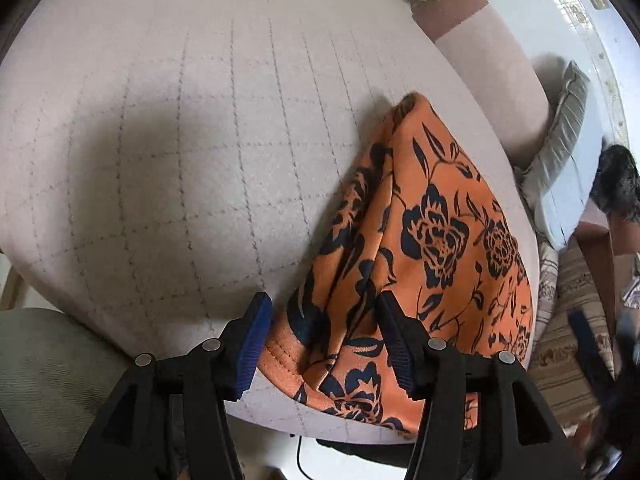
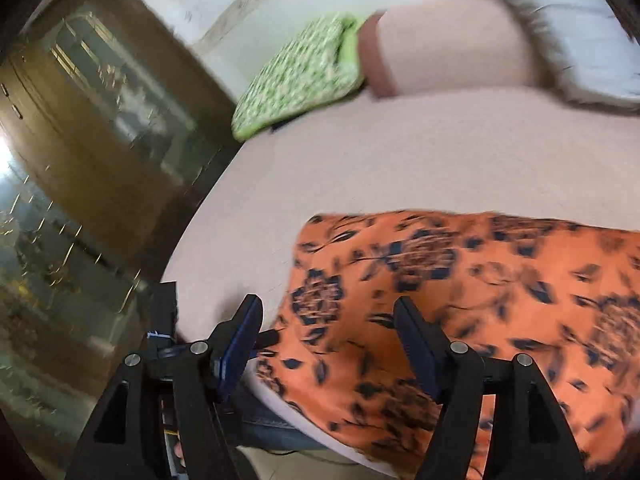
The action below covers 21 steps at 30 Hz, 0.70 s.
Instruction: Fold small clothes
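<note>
Orange floral garment [image 1: 432, 240] lies on the pale quilted surface [image 1: 180, 140], its long axis running from lower centre to upper right of the left view. Left gripper [image 1: 320, 340] is spread wide, straddling the hem; right gripper [image 2: 328, 344] is likewise wide, empty, over an edge.

One garment on show: an orange cloth [image 1: 432, 240] printed with dark navy roses, leaves and vines. It lies on the pale, grid-stitched surface, bunched rather than flat, with a long raised fold running from its narrow tip at 12 o'clock down toward 6 o'clock. A stitched hem curves along its near edge at 7 o'clock, and that lower end droops over the rim of the surface. In the right wrist view the same cloth [image 2: 480, 300] spreads wide across 3 to 5 o'clock, blurred.
</note>
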### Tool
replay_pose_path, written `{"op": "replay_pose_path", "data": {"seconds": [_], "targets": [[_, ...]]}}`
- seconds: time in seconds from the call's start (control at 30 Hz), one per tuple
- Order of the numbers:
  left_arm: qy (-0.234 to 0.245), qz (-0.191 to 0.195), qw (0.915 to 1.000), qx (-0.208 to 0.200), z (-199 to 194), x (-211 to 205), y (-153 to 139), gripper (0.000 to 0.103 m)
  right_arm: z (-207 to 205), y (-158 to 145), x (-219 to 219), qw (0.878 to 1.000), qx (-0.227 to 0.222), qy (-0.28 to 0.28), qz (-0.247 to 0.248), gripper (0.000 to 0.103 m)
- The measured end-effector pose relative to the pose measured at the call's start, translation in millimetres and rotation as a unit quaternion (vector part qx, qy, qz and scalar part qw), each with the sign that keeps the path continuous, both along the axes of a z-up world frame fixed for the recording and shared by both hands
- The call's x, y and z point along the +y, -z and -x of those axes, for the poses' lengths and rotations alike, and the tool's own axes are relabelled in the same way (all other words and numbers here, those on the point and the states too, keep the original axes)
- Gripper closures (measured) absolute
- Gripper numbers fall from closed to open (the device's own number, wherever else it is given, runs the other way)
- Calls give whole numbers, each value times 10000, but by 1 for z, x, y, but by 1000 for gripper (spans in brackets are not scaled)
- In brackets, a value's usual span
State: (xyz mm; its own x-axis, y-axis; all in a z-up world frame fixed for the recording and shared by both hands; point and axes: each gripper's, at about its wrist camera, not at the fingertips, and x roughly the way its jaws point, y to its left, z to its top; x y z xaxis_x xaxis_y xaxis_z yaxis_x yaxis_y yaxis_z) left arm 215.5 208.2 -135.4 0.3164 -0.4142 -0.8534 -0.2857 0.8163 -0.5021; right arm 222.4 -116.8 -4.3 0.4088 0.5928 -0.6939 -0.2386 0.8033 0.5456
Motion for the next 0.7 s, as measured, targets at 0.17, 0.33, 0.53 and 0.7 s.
{"op": "replay_pose_path", "data": {"seconds": [0.17, 0.33, 0.53, 0.7], "targets": [[343, -72, 9994, -4, -11, -10, 9, 58, -43, 16, 54, 9967, 476, -615, 221, 32], [171, 455, 9988, -25, -19, -1, 17, 88, -74, 39, 113, 9852, 1058, -1193, 628, 34], [208, 605, 9968, -489, -8, 0, 2, 91, -98, 64, 167, 9553, 1766, -1799, 1544, 37], [323, 401, 9966, -645, -5, -6, -5, 91, -105, 98, 192, 9206, 2556, -1985, 2186, 45]]}}
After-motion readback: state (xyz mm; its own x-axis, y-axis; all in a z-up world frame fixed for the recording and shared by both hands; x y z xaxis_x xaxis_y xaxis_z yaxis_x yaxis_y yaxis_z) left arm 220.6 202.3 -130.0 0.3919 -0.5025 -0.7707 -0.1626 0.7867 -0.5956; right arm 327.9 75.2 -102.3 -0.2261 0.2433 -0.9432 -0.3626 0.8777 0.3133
